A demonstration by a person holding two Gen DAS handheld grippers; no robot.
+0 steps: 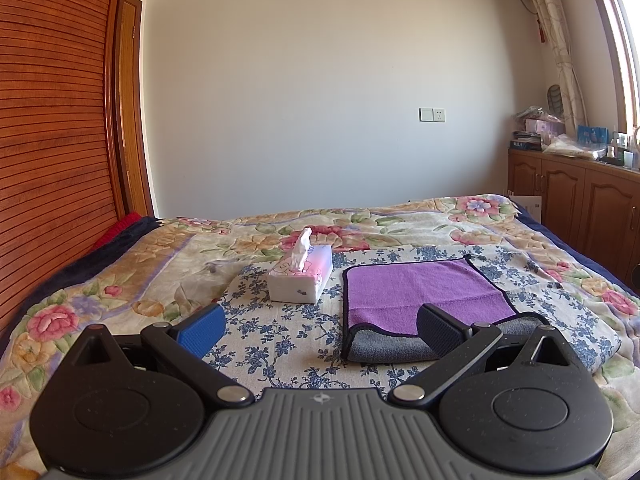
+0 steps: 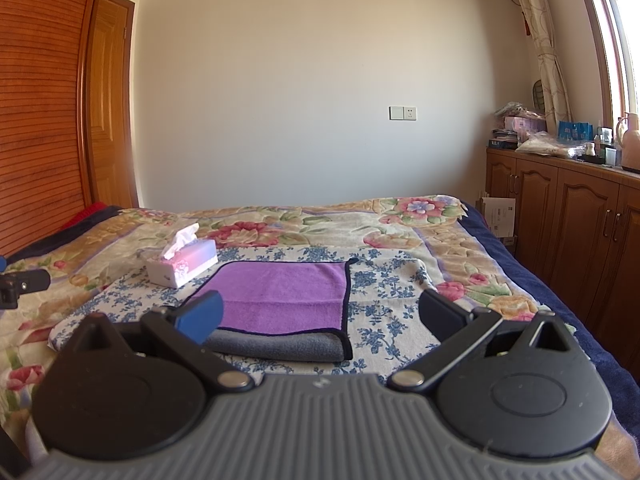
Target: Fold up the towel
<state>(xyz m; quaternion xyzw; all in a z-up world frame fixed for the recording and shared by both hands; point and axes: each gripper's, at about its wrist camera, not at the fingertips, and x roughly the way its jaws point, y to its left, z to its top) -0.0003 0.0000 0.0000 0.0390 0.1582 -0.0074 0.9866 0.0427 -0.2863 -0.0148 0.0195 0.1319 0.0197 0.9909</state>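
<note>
Both units stand with jaws spread wide and nothing between them. Left hand-held gripper (image 1: 320, 326) hovers short of the towel (image 1: 420, 294), its dark right finger (image 1: 440, 334) overlapping the towel's near edge in the left wrist view; whether it touches the cloth cannot be told. Right hand-held gripper (image 2: 320, 316) likewise holds nothing, its blue finger (image 2: 202, 316) showing before the towel's (image 2: 280, 296) near left corner.

Location of the task item: the towel lies flat on the bed (image 1: 100, 280), on a blue-flowered cloth (image 1: 280, 332), just beside and to the right of the tissue box (image 1: 300, 278), apart from it. Purple face is up; a grey strip along the near edge shows the underside turned outward, and the layering there suggests one fold is already in place.

Assessment of step: one fold appears complete, and both units seem to be between grasps, positioned for a further fold.

Requirement for next move: each unit would need to lower onto a near corner, left and right respectively, close on both layers together, then lift and carry them across evenly. Risk: pinching the flowered cloth along with the towel.
</note>
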